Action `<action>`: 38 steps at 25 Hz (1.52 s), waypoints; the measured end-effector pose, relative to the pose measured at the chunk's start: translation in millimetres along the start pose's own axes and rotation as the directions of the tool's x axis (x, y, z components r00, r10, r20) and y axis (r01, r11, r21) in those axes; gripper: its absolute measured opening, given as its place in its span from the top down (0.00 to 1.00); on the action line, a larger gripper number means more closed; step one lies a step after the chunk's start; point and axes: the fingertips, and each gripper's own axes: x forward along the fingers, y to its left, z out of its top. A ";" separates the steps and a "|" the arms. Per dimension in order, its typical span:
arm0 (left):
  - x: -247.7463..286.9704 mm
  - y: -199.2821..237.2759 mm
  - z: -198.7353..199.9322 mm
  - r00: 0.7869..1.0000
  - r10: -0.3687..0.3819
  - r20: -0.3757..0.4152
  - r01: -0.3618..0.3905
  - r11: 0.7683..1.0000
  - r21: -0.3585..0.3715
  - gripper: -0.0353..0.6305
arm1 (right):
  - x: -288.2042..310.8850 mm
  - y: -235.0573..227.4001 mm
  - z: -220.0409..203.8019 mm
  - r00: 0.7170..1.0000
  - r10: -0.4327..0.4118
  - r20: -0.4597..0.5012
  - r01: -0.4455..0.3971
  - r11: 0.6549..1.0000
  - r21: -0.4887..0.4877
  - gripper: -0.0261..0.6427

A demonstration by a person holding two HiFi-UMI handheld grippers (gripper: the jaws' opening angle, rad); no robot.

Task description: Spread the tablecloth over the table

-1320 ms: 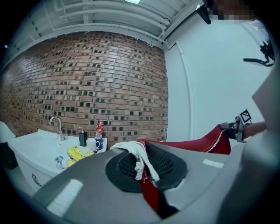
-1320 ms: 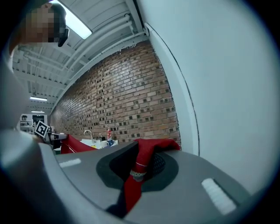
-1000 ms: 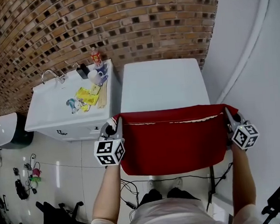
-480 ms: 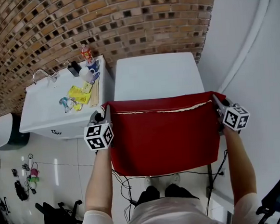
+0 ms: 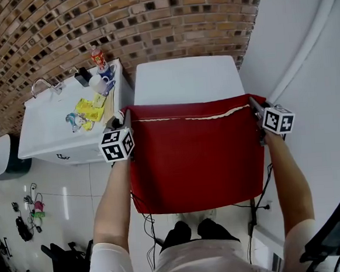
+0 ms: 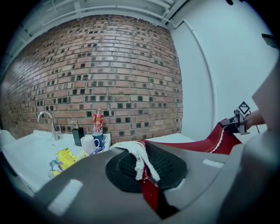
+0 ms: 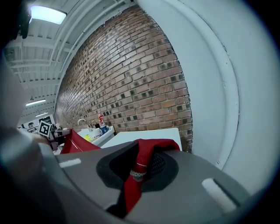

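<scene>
At the centre of the head view, a red tablecloth (image 5: 195,157) is held stretched flat between the two grippers. Its far edge, trimmed in white, lies across the near end of the white table (image 5: 186,78). The rest of the cloth hangs down toward the lower part of the frame, in front of the person's legs. The left gripper (image 5: 125,115) clamps the cloth's upper-left corner and the right gripper (image 5: 253,102) clamps its upper-right corner, and both forearms reach in from the bottom of the frame. To the left of the table stands a white sink counter (image 5: 41,134) with a faucet (image 5: 40,85), a red bottle (image 5: 98,58), a mug (image 5: 97,84) and some yellow packets (image 5: 88,106). A brick wall (image 5: 91,27) fills the top of the frame.

Low in the left gripper view, the jaws are pressed together on the corner of the tablecloth. Its white trim bunches over the dark pads and red fabric drops between them. From there the cloth runs to the right edge of the frame, where the other gripper holds it.

Low in the right gripper view, the jaws are likewise closed tight on a fold of red tablecloth that humps over the pads. The table shows just behind it, and the other gripper is at the far left.
</scene>
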 end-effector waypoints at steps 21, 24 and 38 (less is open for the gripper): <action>99.6 39.7 -51.5 0.996 -0.006 -0.091 -0.003 0.995 -0.097 0.92 | 111.0 -29.8 -31.9 0.991 0.001 -0.135 -0.006 0.999 -0.041 0.93; 113.1 35.6 -56.9 0.995 -0.027 -0.098 0.013 0.990 -0.143 0.92 | 118.7 -34.2 -40.2 0.988 -0.011 -0.157 0.006 1.000 -0.028 0.93; 105.5 55.3 -68.0 0.995 -0.099 0.006 0.089 0.867 -0.490 0.35 | 113.4 -58.1 -17.3 0.993 0.073 0.095 -0.106 0.906 0.409 0.56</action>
